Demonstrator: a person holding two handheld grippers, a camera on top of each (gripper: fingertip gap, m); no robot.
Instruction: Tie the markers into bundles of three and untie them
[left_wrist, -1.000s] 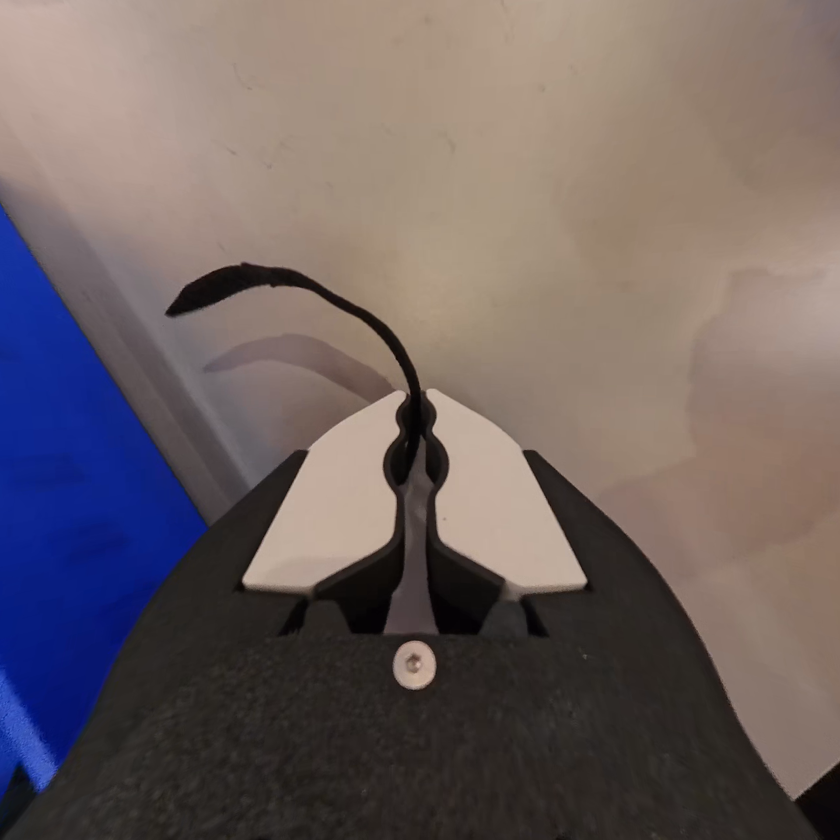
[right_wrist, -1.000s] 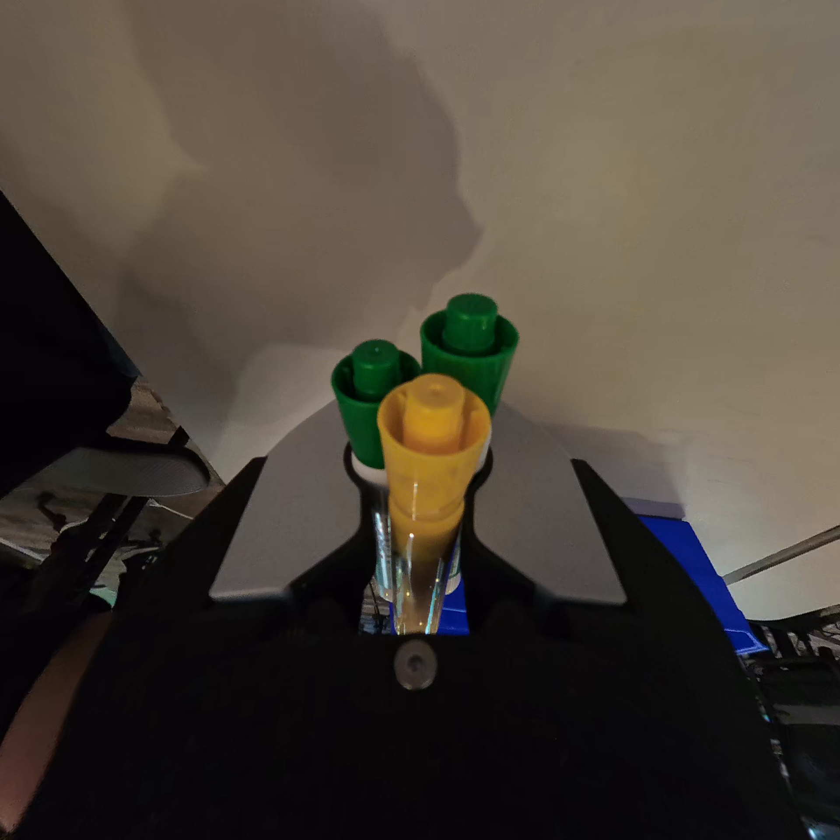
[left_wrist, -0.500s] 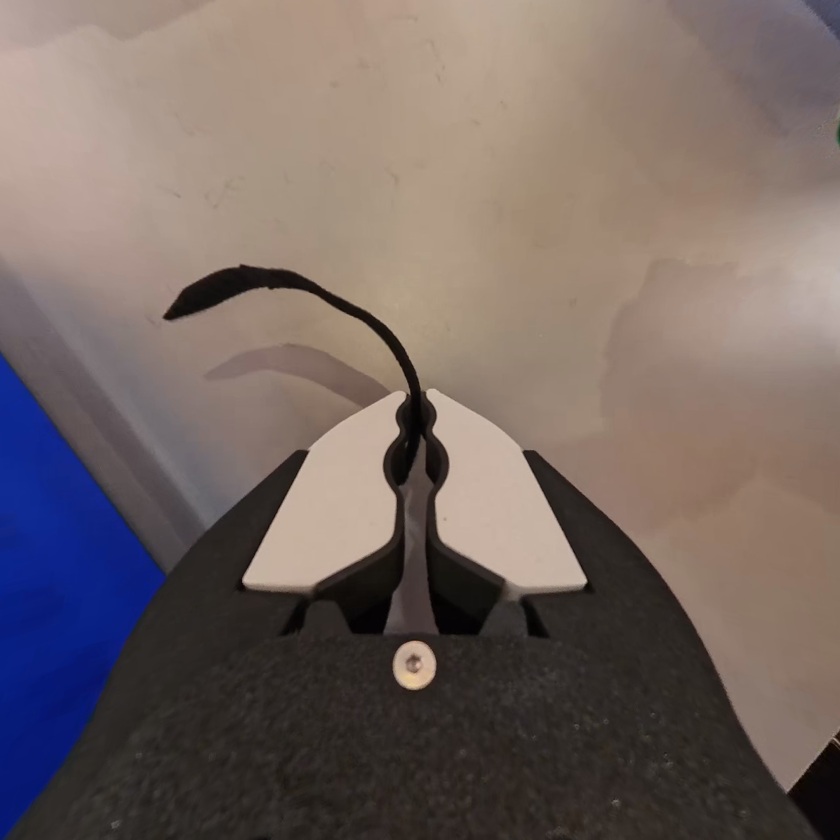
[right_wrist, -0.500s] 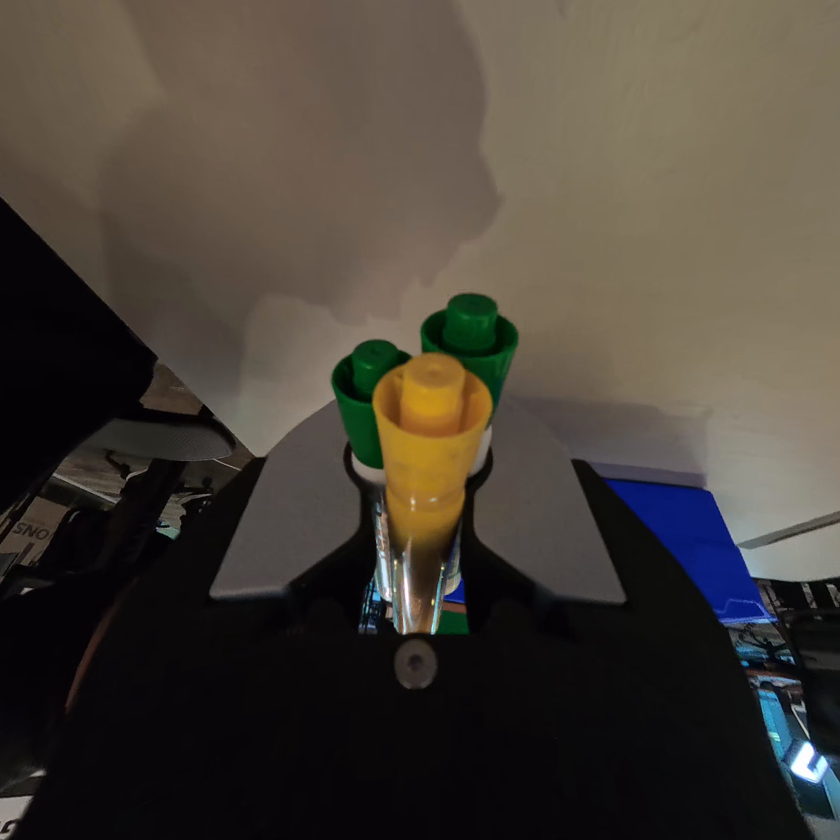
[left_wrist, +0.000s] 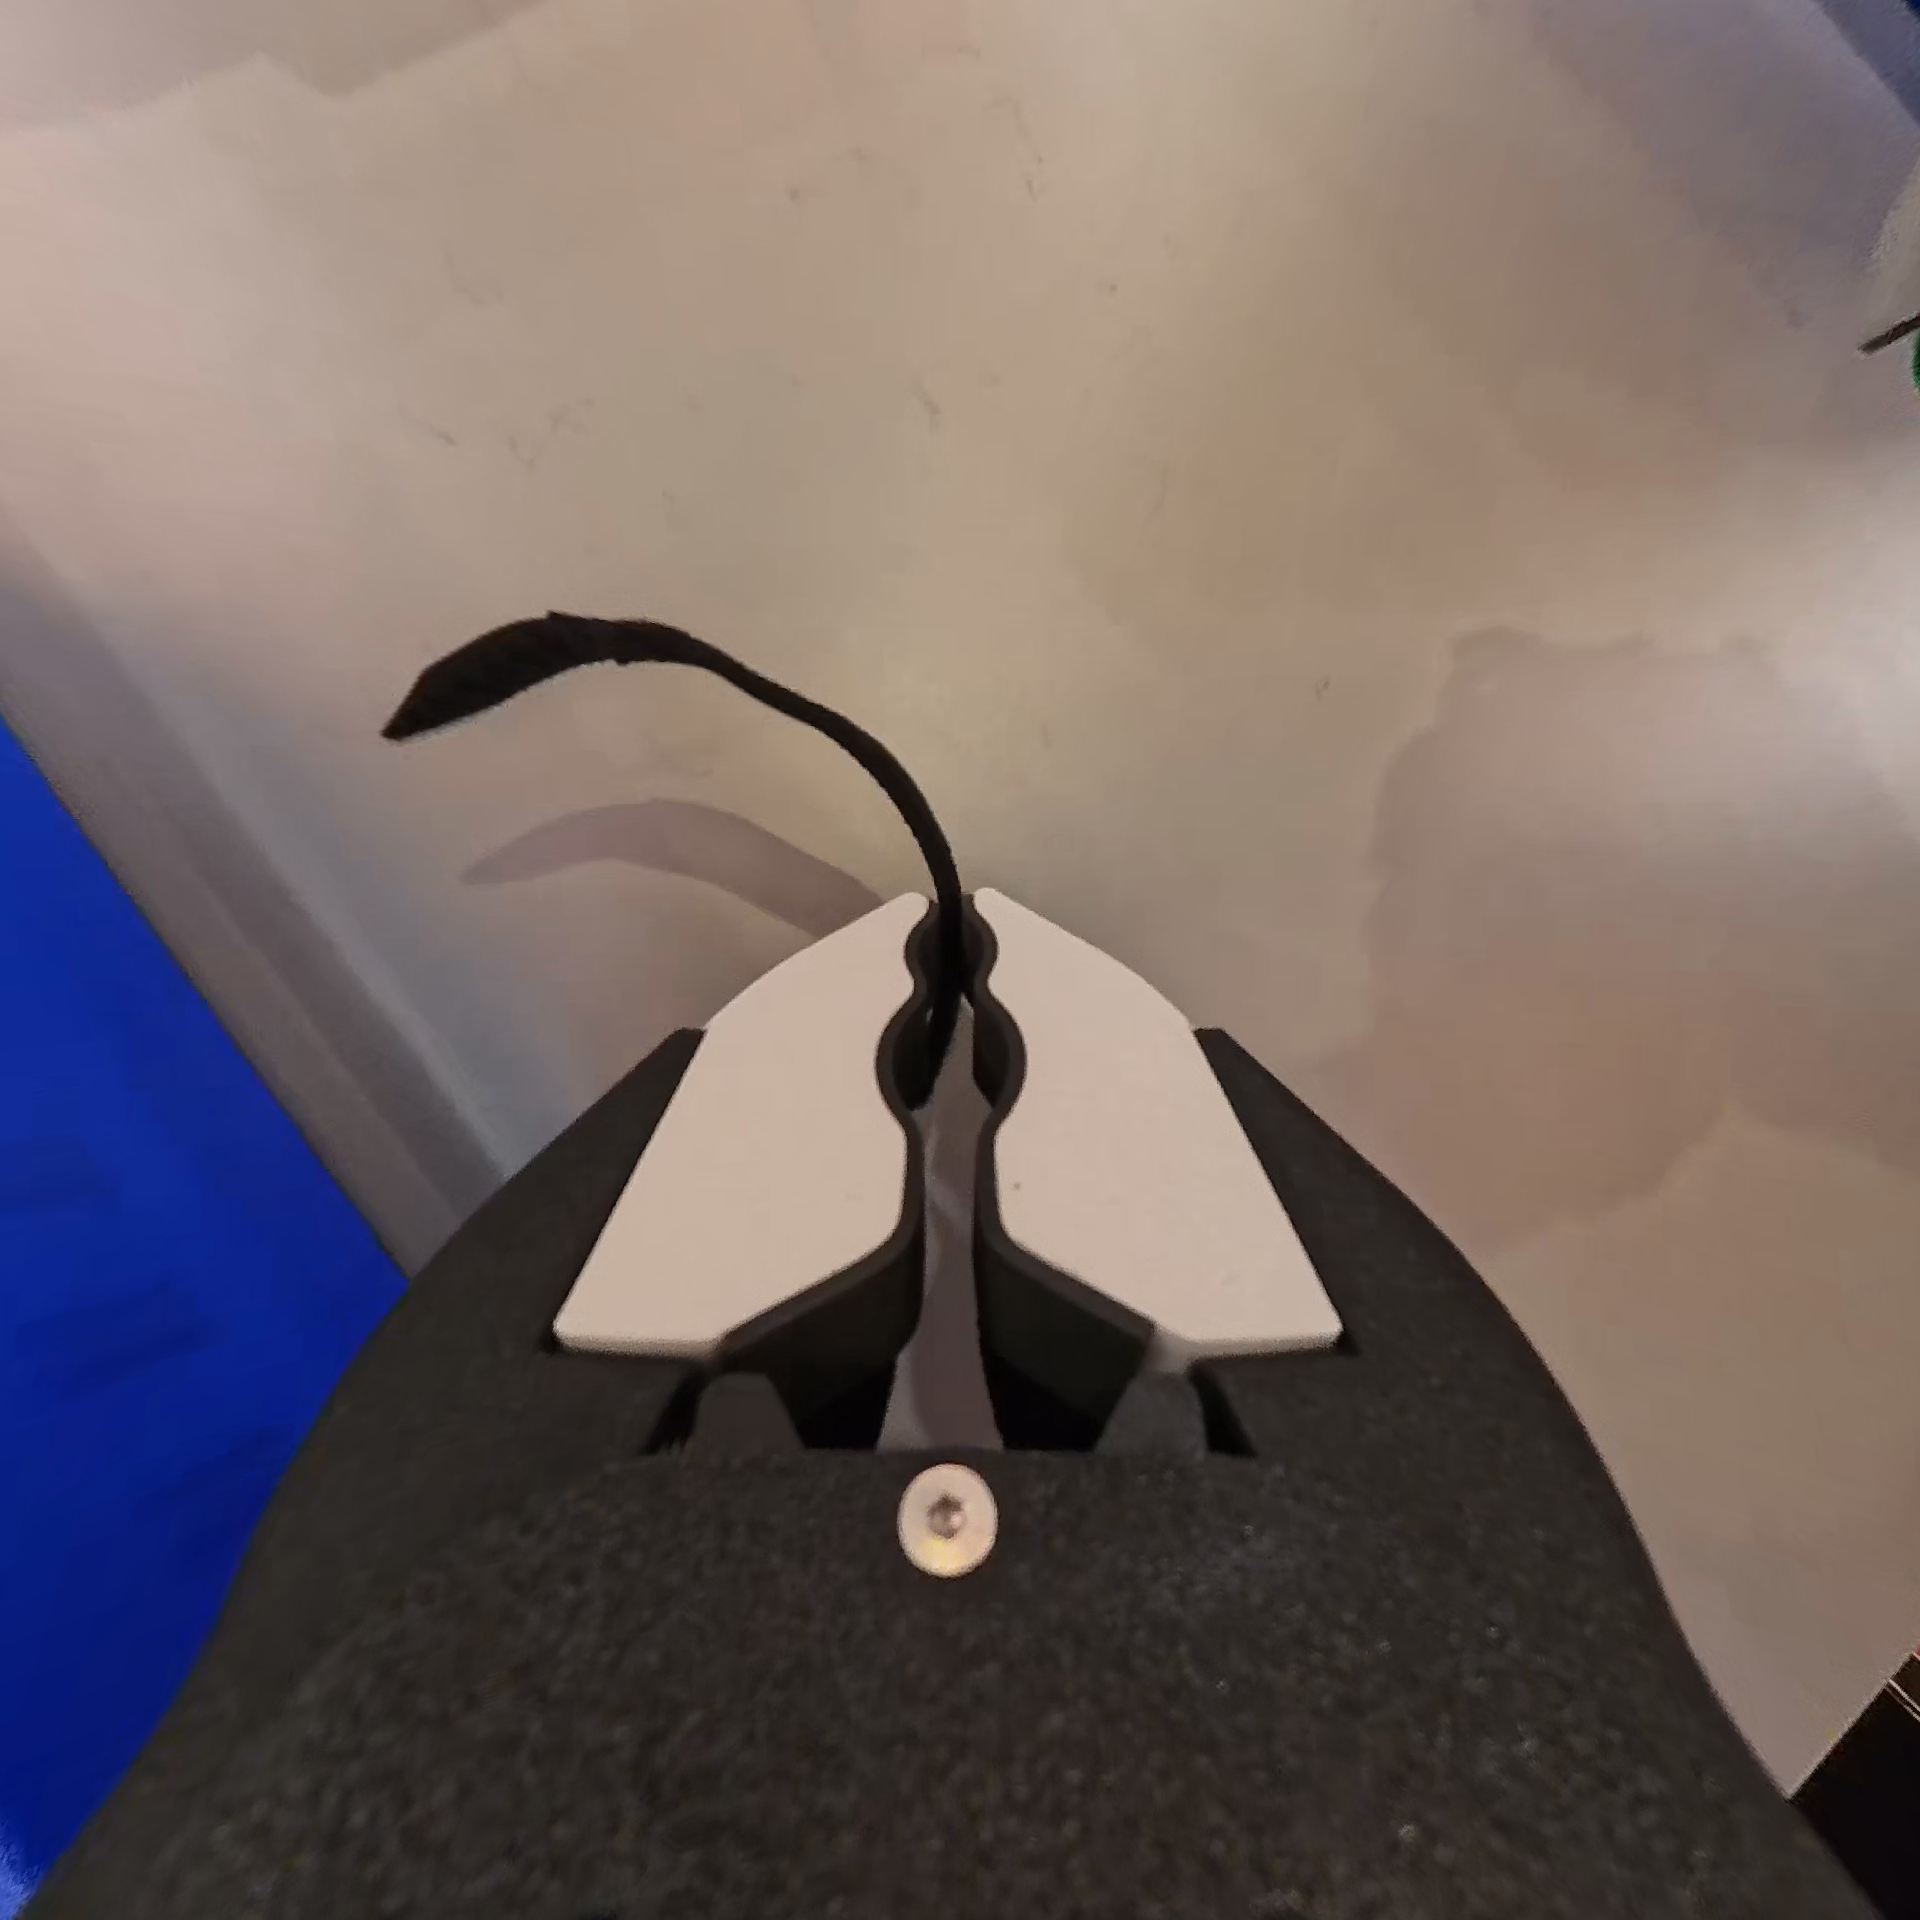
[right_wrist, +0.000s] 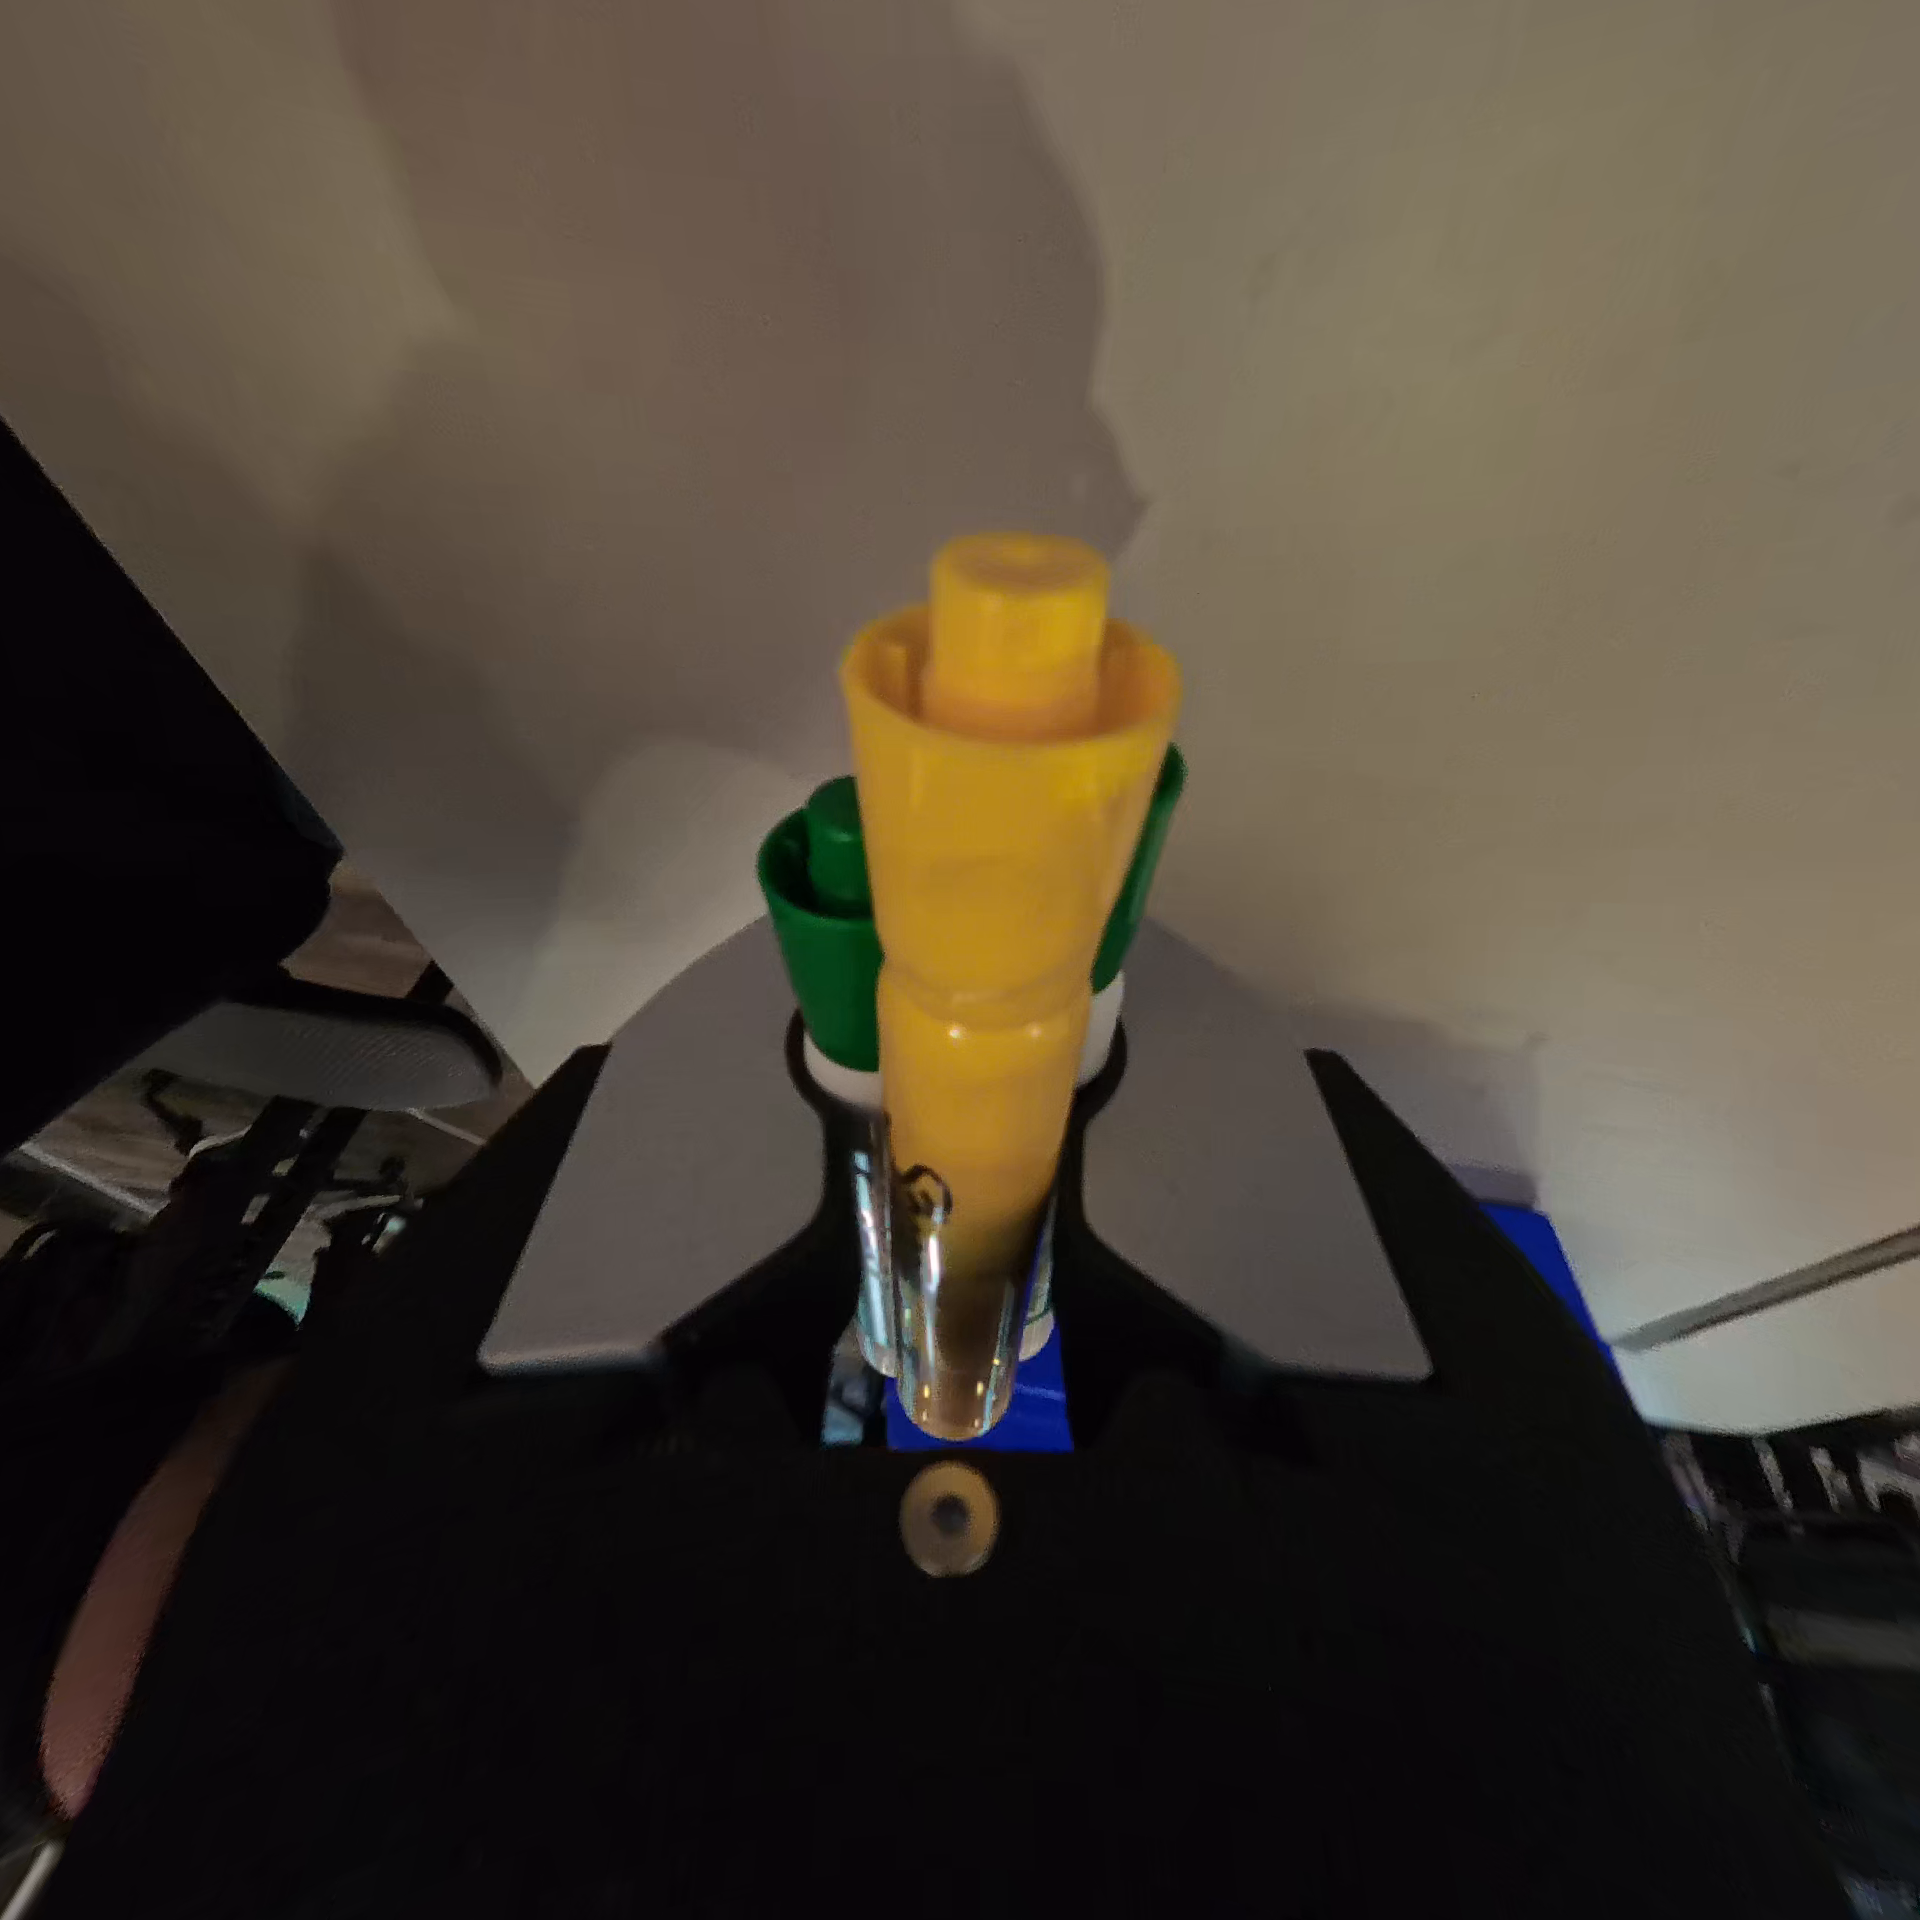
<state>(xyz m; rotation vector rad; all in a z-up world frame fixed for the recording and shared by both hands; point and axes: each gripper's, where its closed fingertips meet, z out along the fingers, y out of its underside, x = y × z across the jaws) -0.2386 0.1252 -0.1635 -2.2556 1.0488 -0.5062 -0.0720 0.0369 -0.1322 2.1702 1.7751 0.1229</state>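
In the left wrist view my left gripper (left_wrist: 951, 906) is shut on a black strap (left_wrist: 831, 727). The strap curls up and to the left above the white table (left_wrist: 1039, 416), with its free end in the air. In the right wrist view my right gripper (right_wrist: 956, 1023) is shut on three markers held lengthwise. A yellow-capped marker (right_wrist: 997, 831) lies on top and sticks out farthest. A green cap (right_wrist: 821, 914) shows at its left, and a second green cap (right_wrist: 1148, 842) is mostly hidden behind it. A green bit (left_wrist: 1912, 364) shows at the right edge of the left wrist view.
A blue bin (left_wrist: 125, 1143) lies left of the left gripper, beyond the table edge. In the right wrist view a blue bin (right_wrist: 1517, 1257) sits lower right, a dark object (right_wrist: 125, 779) and chair parts stand at the left, and a person's hand (right_wrist: 114, 1621) is at the lower left. The left gripper's tips are roughly 20 centimetres from the right gripper's.
The yellow marker has slid forward and now sticks out past the two green caps, covering the right one. The left gripper has swung a little over the table, still holding the strap.
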